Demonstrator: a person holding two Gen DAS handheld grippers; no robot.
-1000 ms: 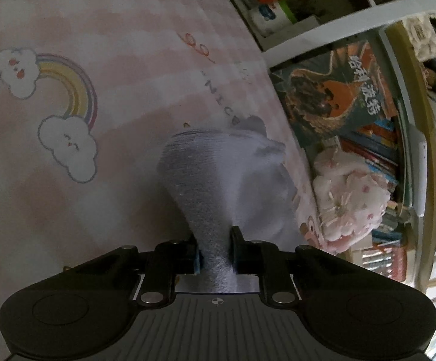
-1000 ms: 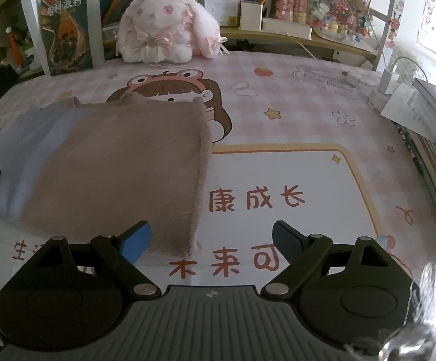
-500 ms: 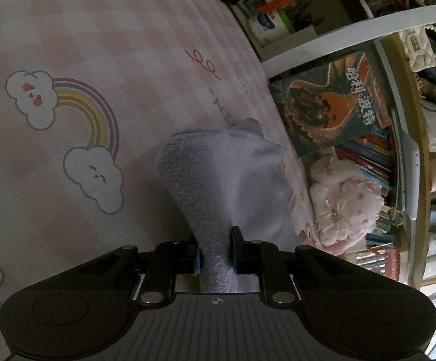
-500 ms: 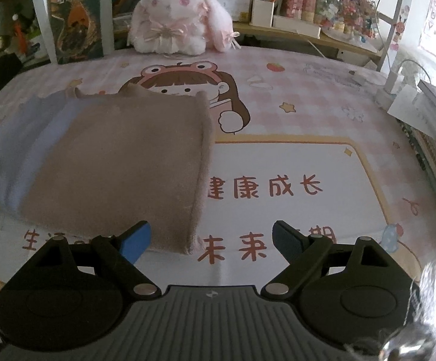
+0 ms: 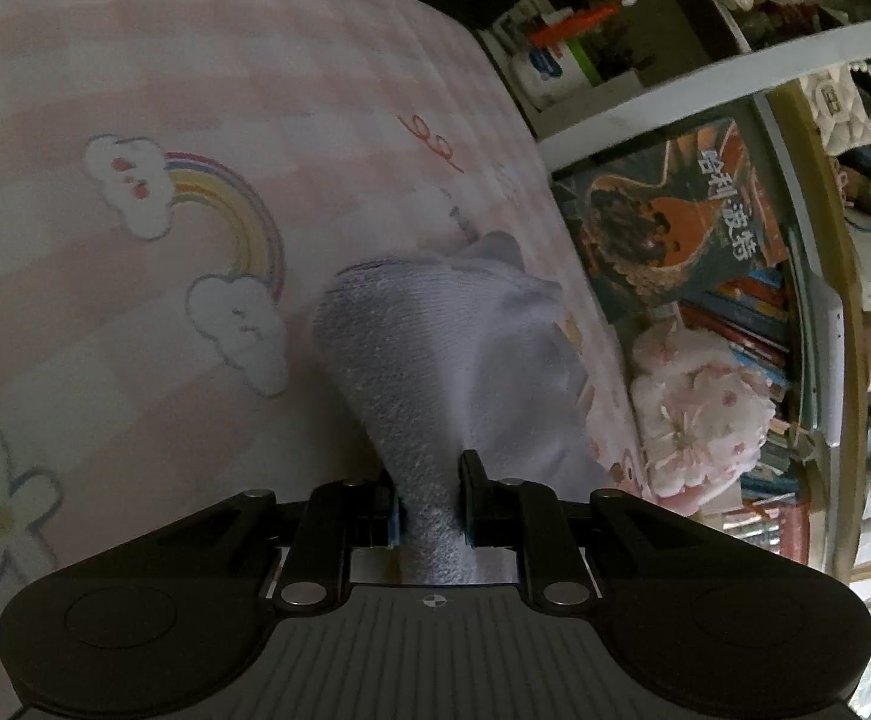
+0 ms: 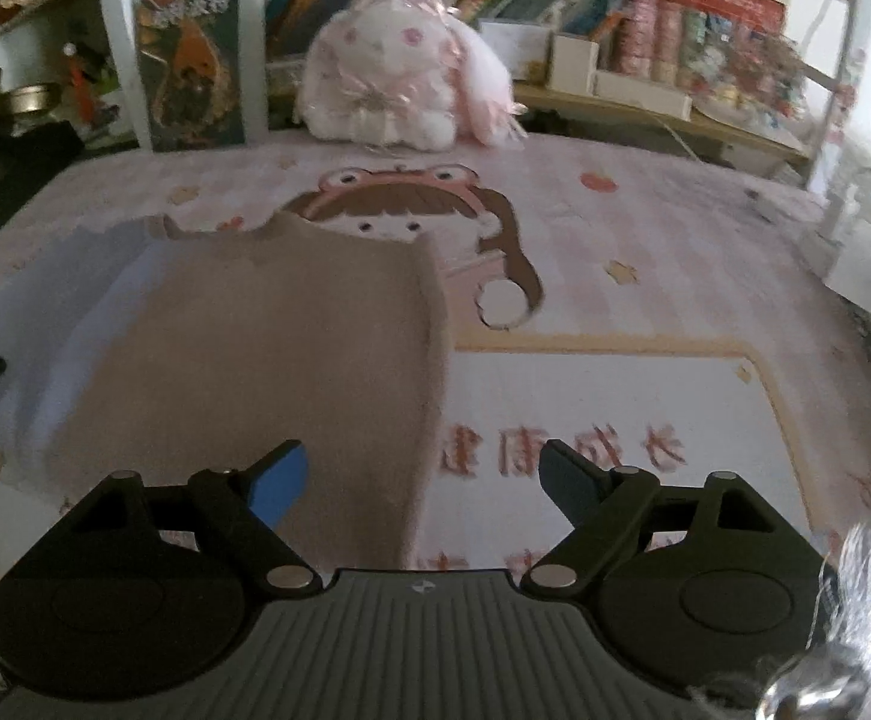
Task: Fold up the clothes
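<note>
A fleece garment, brown [image 6: 267, 348] on top with a pale blue layer [image 6: 69, 324] showing at its left, lies flat on the cartoon-printed mat [image 6: 615, 276]. My left gripper [image 5: 432, 480] is shut on a bunched pale blue fold of the garment [image 5: 435, 348], lifted off the mat. My right gripper [image 6: 420, 468] hovers over the garment's near right edge. Its jaws are closing, with the brown edge below and between them and no pad touching it. A black tip at the far left of the right wrist view may be the left gripper.
A pink-and-white plush toy [image 6: 399, 84] and an upright book [image 6: 195, 72] stand at the mat's far edge before crowded bookshelves [image 6: 705, 30]. In the left wrist view the mat [image 5: 135, 90] with its rainbow print stretches left; the plush [image 5: 705, 414] sits right.
The left gripper has slid across the mat with the fold held; the rainbow print moved right in its view. The right gripper came closer over the garment, and its jaws narrowed slightly.
</note>
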